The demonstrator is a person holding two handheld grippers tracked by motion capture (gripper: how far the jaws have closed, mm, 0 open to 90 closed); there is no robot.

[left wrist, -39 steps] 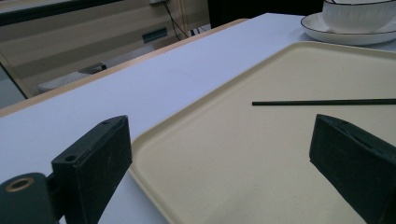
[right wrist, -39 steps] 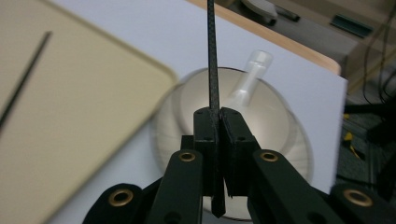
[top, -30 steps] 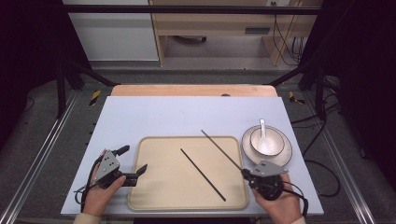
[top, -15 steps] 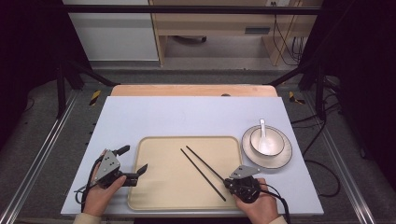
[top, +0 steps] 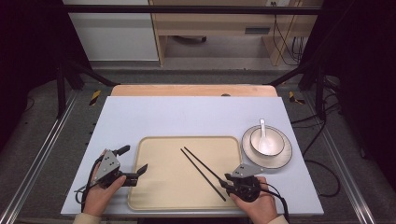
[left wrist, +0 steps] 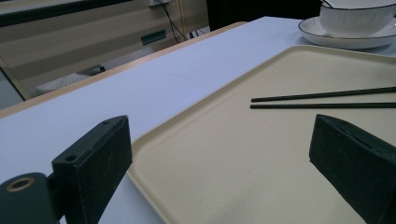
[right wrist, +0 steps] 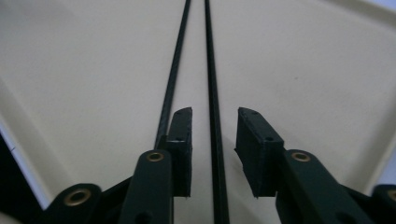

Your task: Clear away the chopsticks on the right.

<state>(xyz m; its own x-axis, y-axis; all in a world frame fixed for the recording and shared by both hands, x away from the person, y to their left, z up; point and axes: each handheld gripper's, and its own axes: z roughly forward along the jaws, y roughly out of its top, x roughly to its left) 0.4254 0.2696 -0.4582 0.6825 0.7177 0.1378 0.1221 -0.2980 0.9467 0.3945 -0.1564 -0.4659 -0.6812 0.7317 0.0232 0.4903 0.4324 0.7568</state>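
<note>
1. Black, two-jawed left gripper (top: 130, 163), one of two grippers: held in one hand at the table's 7 o'clock corner, jaws spread wide and empty; in the left gripper view one jaw stands over the blue table surface (left wrist: 154, 88), the other over the tray.
2. Beige tray (top: 159, 196), one only: lying on the table at 6 o'clock, between the two grippers.
3. Black chopsticks (top: 198, 164), two in number: lying on the tray side by side, running from about 11 o'clock down to 5 o'clock, tips near each other at the upper end.
4. Right gripper (top: 225, 180), held in the other hand at the tray's 5 o'clock corner: jaws parted a little; in the right gripper view one chopstick (right wrist: 212, 116) passes between them untouched, the second chopstick (right wrist: 175, 79) runs just outside the left-hand jaw.
5. White plate (top: 281, 158), one, at 4 o'clock, just beside the tray: it carries one bowl (top: 271, 145) holding one white spoon (top: 262, 128).
</note>
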